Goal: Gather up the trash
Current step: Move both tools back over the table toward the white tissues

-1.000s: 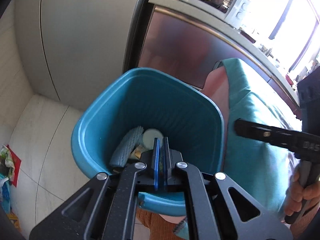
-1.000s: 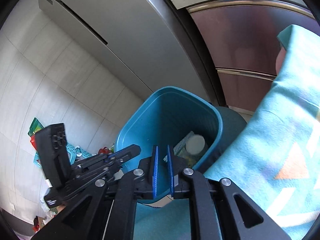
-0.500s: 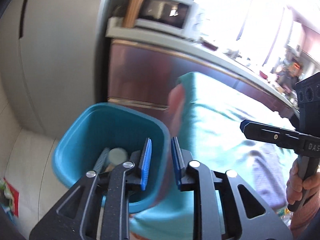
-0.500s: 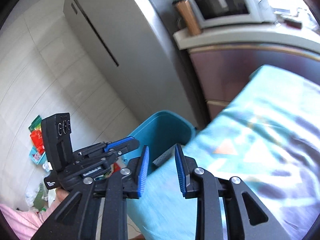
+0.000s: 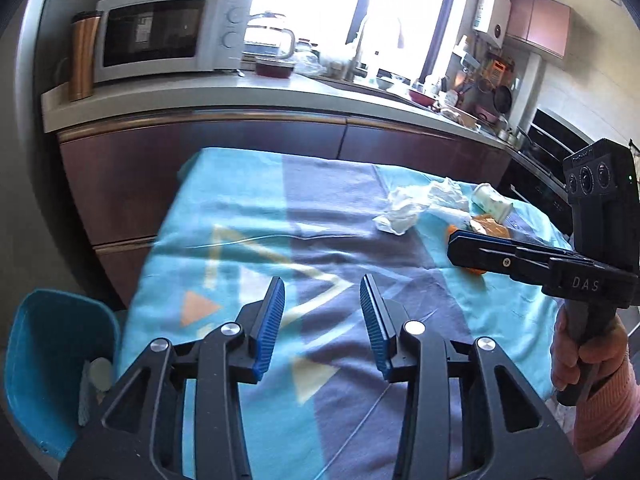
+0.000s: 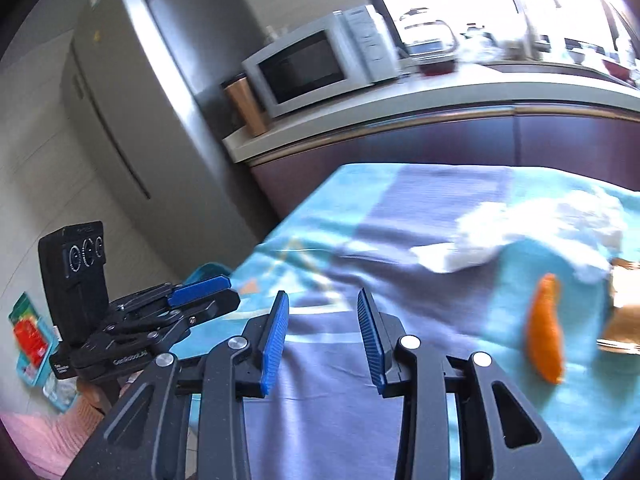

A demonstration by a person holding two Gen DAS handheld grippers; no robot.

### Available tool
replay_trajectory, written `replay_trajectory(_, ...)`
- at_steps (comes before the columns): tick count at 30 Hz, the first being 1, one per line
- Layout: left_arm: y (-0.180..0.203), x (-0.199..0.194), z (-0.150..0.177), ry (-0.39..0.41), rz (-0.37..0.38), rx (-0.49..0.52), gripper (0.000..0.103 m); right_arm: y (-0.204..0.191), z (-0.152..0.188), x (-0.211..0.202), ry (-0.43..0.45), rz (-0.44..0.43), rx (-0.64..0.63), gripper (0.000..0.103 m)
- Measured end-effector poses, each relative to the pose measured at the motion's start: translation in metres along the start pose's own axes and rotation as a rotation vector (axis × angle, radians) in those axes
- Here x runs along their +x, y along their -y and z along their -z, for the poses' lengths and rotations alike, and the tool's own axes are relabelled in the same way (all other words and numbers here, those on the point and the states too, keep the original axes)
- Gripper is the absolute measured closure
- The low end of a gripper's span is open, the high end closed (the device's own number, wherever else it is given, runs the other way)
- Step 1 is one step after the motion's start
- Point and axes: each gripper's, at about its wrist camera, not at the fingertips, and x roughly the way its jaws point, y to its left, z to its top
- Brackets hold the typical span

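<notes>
Trash lies at the table's far right: a crumpled white tissue [image 5: 404, 208] [image 6: 480, 240], a tipped white cup [image 5: 490, 200], a brown wrapper [image 5: 490, 226] [image 6: 624, 308] and an orange peel [image 6: 546, 340]. My left gripper [image 5: 322, 320] [image 6: 224, 288] hovers over the near left of the teal and purple cloth [image 5: 320, 232], its jaws opening with nothing between them. My right gripper [image 6: 322, 328] [image 5: 454, 242] is closer to the trash, just short of the peel, jaws also opening and empty. The blue bin [image 5: 40, 360] [image 6: 208, 270] stands on the floor off the table's left end, with items inside.
A kitchen counter [image 5: 240, 96] with a microwave [image 5: 160, 36] runs behind the table. A grey fridge [image 6: 132, 120] stands to the left. Packets lie on the floor [image 6: 32, 340] at the far left. A hand [image 5: 580, 356] grips the right gripper's handle.
Both grippers have swung away from over the blue bin to above the table. Their jaws, shut a second ago, now stand apart. The trash on the cloth has come into view.
</notes>
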Motion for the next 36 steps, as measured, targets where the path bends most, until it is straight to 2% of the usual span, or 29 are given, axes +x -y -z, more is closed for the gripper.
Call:
replay_trajectory(4, 0.032, 0.038, -0.015, -0.039, 0.017, 0.038, 0.055, 0.040, -0.002, -0.015, 0.026, 0.069, 0.049, 0.065)
replay_trajectory(14, 0.087, 0.118, -0.059, -0.094, 0.014, 0.132, 0.048, 0.116, -0.017, -0.038, 0.089, 0.235, 0.104, 0.061)
replay_trajectory(15, 0.091, 0.124, -0.061, -0.100, 0.009, 0.141, 0.048, 0.122, -0.021, -0.040, 0.098, 0.254, 0.106, 0.060)
replay_trajectory(19, 0.099, 0.144, -0.069, -0.121, -0.004, 0.156, 0.047, 0.149, -0.041, -0.038, 0.122, 0.327, 0.120, 0.042)
replay_trajectory(25, 0.105, 0.166, -0.071, -0.161, -0.011, 0.153, 0.044, 0.183, -0.062, -0.009, 0.057, 0.412, 0.150, 0.034)
replay_trajectory(27, 0.106, 0.171, -0.070, -0.173, -0.016, 0.158, 0.047, 0.190, -0.065, 0.001, 0.028, 0.419, 0.162, 0.034)
replay_trajectory(30, 0.106, 0.182, -0.069, -0.209, -0.022, 0.151, 0.061, 0.197, -0.067, 0.012, -0.001, 0.420, 0.170, 0.034)
replay_trajectory(31, 0.107, 0.185, -0.068, -0.221, -0.023, 0.150, 0.069, 0.198, -0.067, 0.014, -0.010, 0.421, 0.173, 0.035)
replay_trajectory(33, 0.106, 0.190, -0.065, -0.235, -0.011, 0.142, 0.079, 0.200, -0.066, 0.019, -0.030, 0.414, 0.177, 0.044)
replay_trajectory(35, 0.106, 0.192, -0.063, -0.250, -0.001, 0.137, 0.096, 0.202, -0.065, 0.021, -0.047, 0.412, 0.180, 0.060)
replay_trajectory(36, 0.106, 0.193, -0.062, -0.255, 0.005, 0.132, 0.098, 0.203, -0.064, 0.022, -0.058, 0.408, 0.179, 0.063)
